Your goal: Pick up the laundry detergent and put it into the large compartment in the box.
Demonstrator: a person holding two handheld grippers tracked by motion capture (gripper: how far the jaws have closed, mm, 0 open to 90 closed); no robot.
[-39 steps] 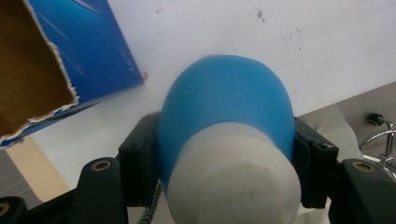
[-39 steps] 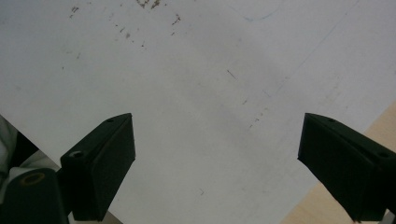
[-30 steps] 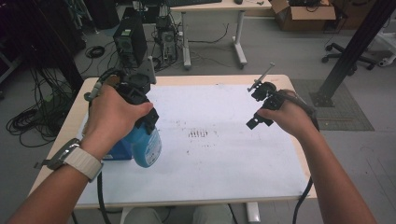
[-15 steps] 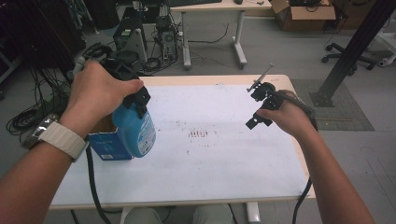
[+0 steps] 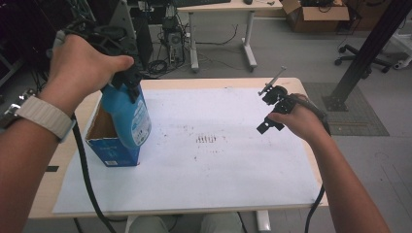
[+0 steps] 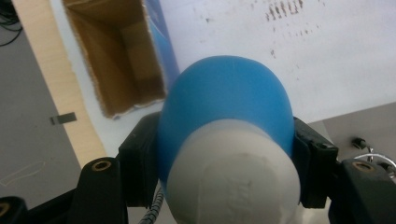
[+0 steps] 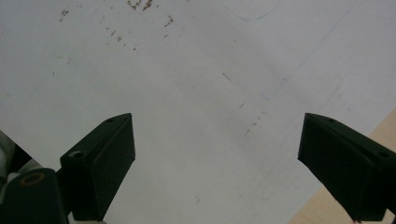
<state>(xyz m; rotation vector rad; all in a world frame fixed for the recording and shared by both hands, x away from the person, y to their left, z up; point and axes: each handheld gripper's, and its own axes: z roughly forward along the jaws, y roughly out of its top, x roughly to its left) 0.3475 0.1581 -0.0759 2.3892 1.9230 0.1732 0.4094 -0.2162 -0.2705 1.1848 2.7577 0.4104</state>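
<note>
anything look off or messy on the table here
Only minor things: the white sheet carries dark smudges and specks near its middle. The blue bottle, clamped in the left gripper, hangs tilted over the open box. Nothing spilled.

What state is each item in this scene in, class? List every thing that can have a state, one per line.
Left gripper: shut on the blue bottle, held above the table.
Right gripper: open, holding nothing, over the white sheet.
Blue bottle: lifted, roughly upright, its lower end at the box's open top.
Blue box: top open, standing on the table's left side.
White sheet: lying flat, marked with dark specks.
</note>
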